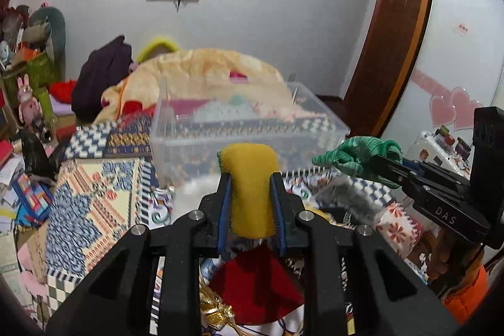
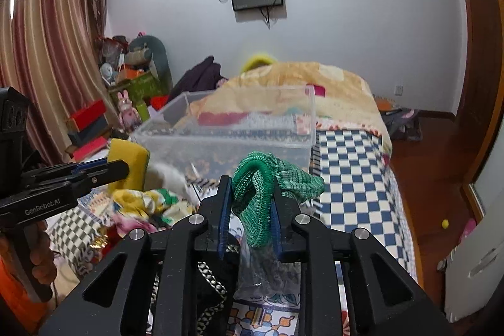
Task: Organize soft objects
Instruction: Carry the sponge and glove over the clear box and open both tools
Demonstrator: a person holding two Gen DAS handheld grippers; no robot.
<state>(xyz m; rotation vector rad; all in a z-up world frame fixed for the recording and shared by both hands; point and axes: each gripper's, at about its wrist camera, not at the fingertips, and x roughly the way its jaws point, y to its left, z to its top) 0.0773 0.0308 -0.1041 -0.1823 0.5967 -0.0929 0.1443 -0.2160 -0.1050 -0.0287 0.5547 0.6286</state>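
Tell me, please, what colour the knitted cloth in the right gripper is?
Green; the knitted cloth shows best in the right wrist view.

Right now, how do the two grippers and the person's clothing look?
Both grippers are black plastic with blue pads and silver screws. The left gripper carries white "GenRobot.AI" lettering; the right gripper reads "DAS". An orange sleeve shows behind it.

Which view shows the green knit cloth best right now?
The right wrist view: the green knit cloth fills the centre, pinched in the right gripper. The left wrist view shows it only small, from the side, at the right edge.
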